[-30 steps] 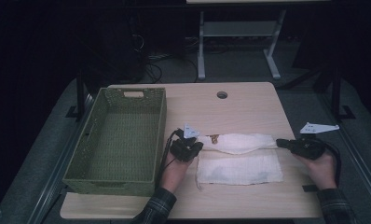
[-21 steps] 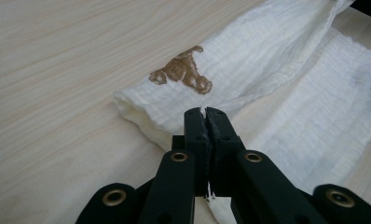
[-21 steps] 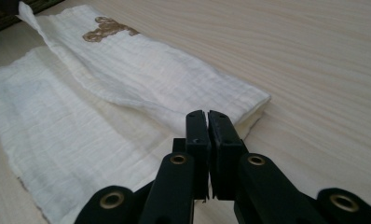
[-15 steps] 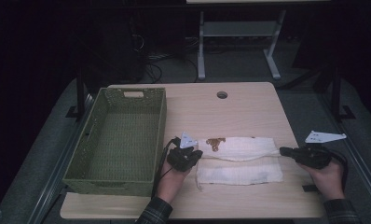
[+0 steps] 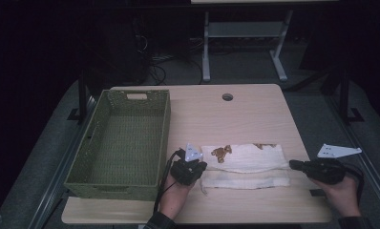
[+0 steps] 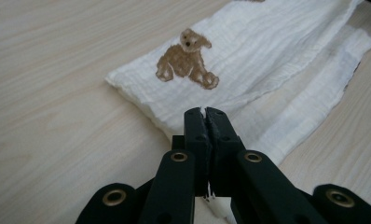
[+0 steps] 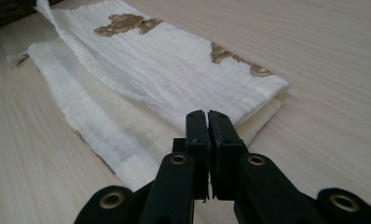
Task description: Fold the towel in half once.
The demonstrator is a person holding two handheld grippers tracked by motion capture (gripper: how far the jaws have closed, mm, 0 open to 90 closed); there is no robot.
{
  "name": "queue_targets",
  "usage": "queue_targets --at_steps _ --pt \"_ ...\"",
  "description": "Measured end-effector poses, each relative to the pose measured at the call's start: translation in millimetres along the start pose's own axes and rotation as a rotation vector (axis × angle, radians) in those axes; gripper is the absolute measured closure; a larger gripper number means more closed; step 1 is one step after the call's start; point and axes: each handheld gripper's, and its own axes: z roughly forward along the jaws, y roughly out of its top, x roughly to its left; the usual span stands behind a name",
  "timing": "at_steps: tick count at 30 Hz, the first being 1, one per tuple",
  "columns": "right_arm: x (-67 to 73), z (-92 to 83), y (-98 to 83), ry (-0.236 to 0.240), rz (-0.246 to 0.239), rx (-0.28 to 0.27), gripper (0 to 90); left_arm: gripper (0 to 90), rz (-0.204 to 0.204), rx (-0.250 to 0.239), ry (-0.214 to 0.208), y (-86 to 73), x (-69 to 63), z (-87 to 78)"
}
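A white muslin cloth (image 5: 245, 160) with brown bear prints (image 6: 186, 58) lies folded on the table, its upper layer set back from the near strip of the lower one. My left gripper (image 5: 200, 165) sits at the cloth's left end. Its jaws (image 6: 204, 112) are shut at the upper layer's near edge, with a white sliver pinched in the tip. My right gripper (image 5: 293, 165) is at the right end, its jaws (image 7: 207, 114) shut at the same edge of the cloth (image 7: 165, 65). Both grippers are low, just over the table.
A green woven basket (image 5: 164, 138) stands to the left of my left hand, close to the gripper's cable. The wooden table (image 5: 236, 119) has a round cable hole (image 5: 227, 97) near its far edge. Its right edge is just beyond my right hand.
Both grippers have moved toward the near edge of the table. The upper layer, bunched and raised between them a second ago, now lies flat with the bear print showing.
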Motion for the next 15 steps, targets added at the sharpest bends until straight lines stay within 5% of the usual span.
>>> queue_targets --at_steps 9,15 --pt "6.3 -9.0 -11.8 0.017 0.003 0.008 87.1 87.7 -0.024 -0.007 -0.020 -8.4 -4.6 -10.5" --pt "7.6 -3.3 -18.6 0.035 -0.006 0.072 87.1 87.7 -0.026 0.031 -0.037 -18.9 -7.8 -8.6"
